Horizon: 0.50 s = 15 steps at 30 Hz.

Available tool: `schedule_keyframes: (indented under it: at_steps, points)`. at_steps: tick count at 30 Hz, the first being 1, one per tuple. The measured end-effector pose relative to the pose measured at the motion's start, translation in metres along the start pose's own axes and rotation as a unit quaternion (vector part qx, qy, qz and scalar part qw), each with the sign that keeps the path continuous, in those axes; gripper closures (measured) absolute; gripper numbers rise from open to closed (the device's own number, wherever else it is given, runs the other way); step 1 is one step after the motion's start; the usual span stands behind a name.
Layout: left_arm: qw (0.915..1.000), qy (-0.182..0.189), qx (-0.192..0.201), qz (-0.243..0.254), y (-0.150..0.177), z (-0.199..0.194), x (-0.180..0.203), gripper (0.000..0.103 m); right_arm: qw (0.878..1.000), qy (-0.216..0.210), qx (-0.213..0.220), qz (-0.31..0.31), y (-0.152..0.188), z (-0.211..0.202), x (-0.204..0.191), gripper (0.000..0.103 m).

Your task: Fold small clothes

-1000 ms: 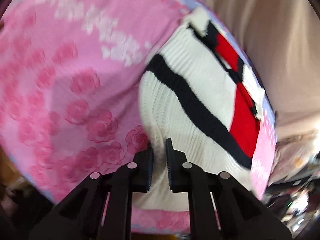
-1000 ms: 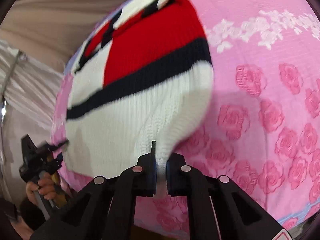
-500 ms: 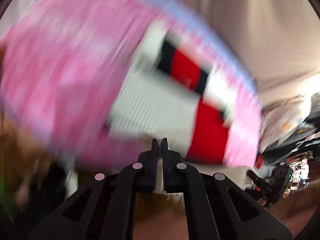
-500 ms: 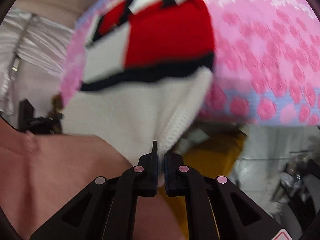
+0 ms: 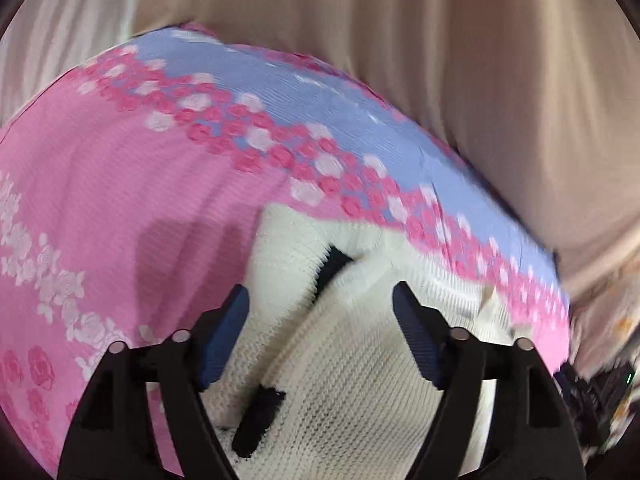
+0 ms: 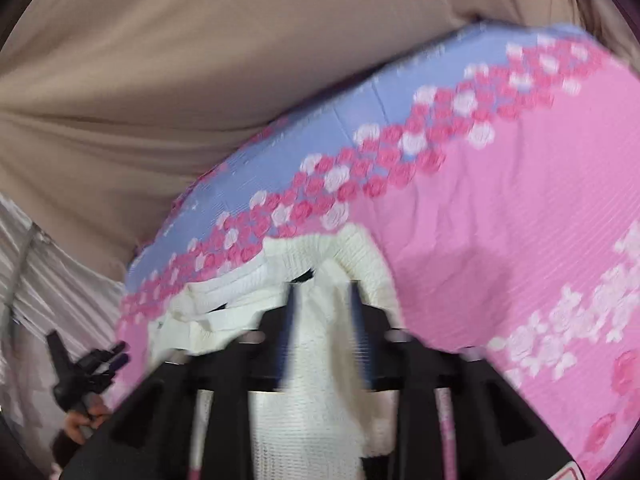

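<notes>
— Where is the white knit sweater [image 5: 352, 360] lying?

— It is lying folded on the pink rose-print sheet [image 5: 132, 200], its far edge reaching toward the blue band [image 5: 320, 96] at twelve o'clock.

— And the left hand-held gripper [image 5: 320, 308]?

— Its jaws are opening, standing well apart above the knit, pads not pressing on it.

— The right hand-held gripper [image 6: 322, 308]?

— Blurred, but its jaws are opening too, with the white knit showing between them. At eight o'clock in its view a hand [image 6: 86, 420] is holding the other tool. Beige cloth [image 6: 200, 60] is hanging behind.
</notes>
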<state>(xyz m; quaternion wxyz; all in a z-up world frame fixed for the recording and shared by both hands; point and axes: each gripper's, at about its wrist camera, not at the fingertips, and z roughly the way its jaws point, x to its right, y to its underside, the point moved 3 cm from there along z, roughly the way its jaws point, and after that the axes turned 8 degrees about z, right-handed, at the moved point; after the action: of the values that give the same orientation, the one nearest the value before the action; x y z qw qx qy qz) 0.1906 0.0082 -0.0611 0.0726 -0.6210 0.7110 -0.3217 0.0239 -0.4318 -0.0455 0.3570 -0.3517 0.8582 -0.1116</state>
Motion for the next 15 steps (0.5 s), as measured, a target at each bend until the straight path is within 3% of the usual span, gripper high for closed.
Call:
schedule_keyframes:
  at_steps: [2,4,5,6,7,8,9,10,11,15]
  points:
    - [0.9991,-0.006,-0.026,0.031,0.006,0.019,0.011,0.030,1.000,0.004,-0.011,-0.025,0.008,0.011,-0.005,0.037]
    - [0.9979,0.004,-0.052,0.039,0.012,0.038,0.020,0.031,0.997,0.033,-0.040,-0.049,0.019,0.035,-0.002,0.037]
    - [0.9976,0.007,-0.058,0.038,0.014,0.046,0.022,0.038,0.997,0.040,-0.046,-0.054,0.022,0.043,-0.002,0.039]
    - [0.9971,0.007,-0.066,0.037,0.015,0.053,0.023,0.046,0.995,0.051,-0.054,-0.063,0.027,0.054,-0.002,0.041]
    - [0.9967,0.003,-0.073,0.037,0.016,0.059,0.024,0.064,0.994,0.057,-0.062,-0.068,0.030,0.062,0.000,0.047]
    - [0.9966,0.011,-0.074,0.034,0.016,0.060,0.025,0.094,0.993,0.059,-0.067,-0.071,0.033,0.069,0.002,0.052]
    - [0.9965,0.019,-0.076,0.029,0.017,0.058,0.024,0.096,0.992,0.064,-0.075,-0.074,0.036,0.073,0.001,0.063]
    - [0.9974,0.026,-0.066,0.014,0.014,0.048,0.021,0.097,0.992,0.064,-0.079,-0.076,0.037,0.074,0.000,0.084]
    - [0.9980,0.029,-0.056,0.011,0.012,0.038,0.021,0.097,0.992,0.059,-0.080,-0.077,0.036,0.071,-0.001,0.096]
    - [0.9994,0.035,0.005,0.002,-0.015,-0.018,0.015,0.097,0.998,-0.011,-0.035,-0.055,0.013,0.015,-0.017,0.096]
